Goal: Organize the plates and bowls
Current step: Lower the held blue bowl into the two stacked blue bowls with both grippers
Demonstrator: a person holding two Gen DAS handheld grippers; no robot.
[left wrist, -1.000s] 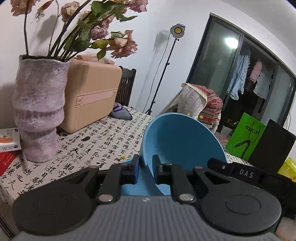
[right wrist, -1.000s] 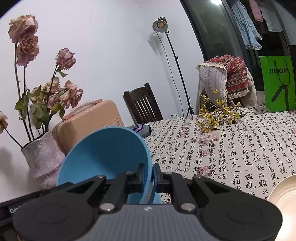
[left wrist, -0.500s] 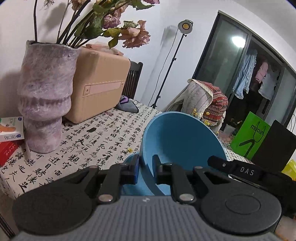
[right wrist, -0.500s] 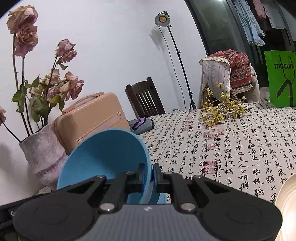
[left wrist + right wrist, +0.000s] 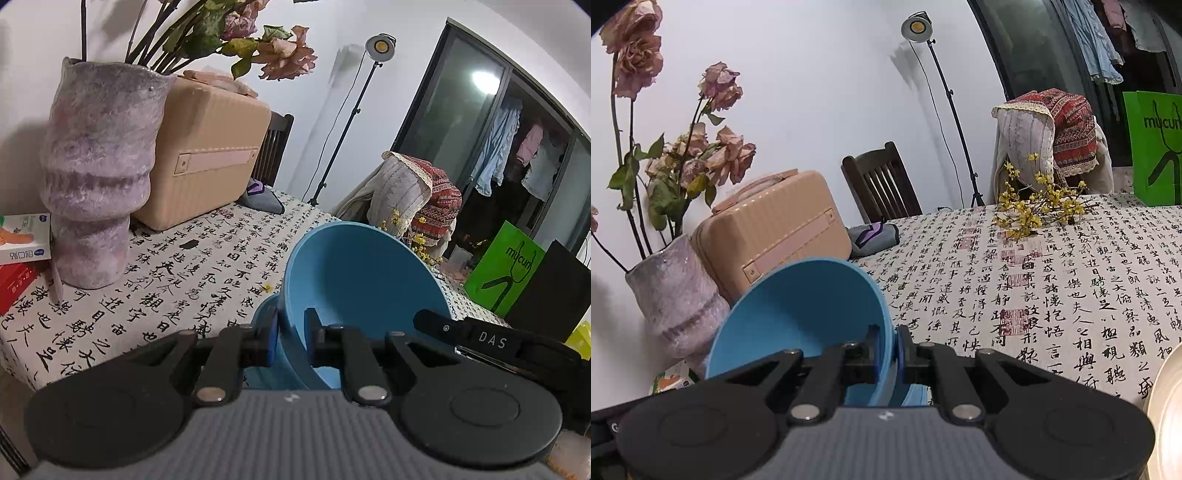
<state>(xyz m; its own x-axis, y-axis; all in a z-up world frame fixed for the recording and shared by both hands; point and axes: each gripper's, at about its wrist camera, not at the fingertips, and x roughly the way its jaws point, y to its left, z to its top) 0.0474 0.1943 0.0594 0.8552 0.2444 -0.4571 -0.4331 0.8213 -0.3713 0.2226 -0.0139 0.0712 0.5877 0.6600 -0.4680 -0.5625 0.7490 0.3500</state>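
Holding steady w/ both grippers on one blue bowl [image 5: 354, 280]; left gripper [image 5: 291, 341] pinches the near-left part of the rim, one pad outside the wall and one inside; right gripper [image 5: 888, 350] pinches the opposite rim the same way, pads [image 5: 872, 350] pressed tight on the thin wall. The bowl is tilted, mouth facing the cameras, carried above the calligraphy tablecloth [image 5: 177, 280] rather than resting on it; a second blue shape [image 5: 264, 314] shows just below and behind it in the left view, prob. another bowl, can't confirm.

What's changed over the last sec: the grip hasn't; same pinch both sides. The view has shifted, though; in the left cam the grey vase [image 5: 98, 177] and tan case [image 5: 210, 158] now sit larger and higher, and in the right cam the case [image 5: 772, 229] has slid up a bit too, so the pair of hands has tipped or drifted slightly w/ the bowl.

Meaning for the task, as a judgement: bowl is mid-carry, not yet placed; next is prob. lowering it onto the blue shape beneath; risk is slip from rim-only grips. A pale plate edge [image 5: 1167, 406] sits at the far right, untouched.
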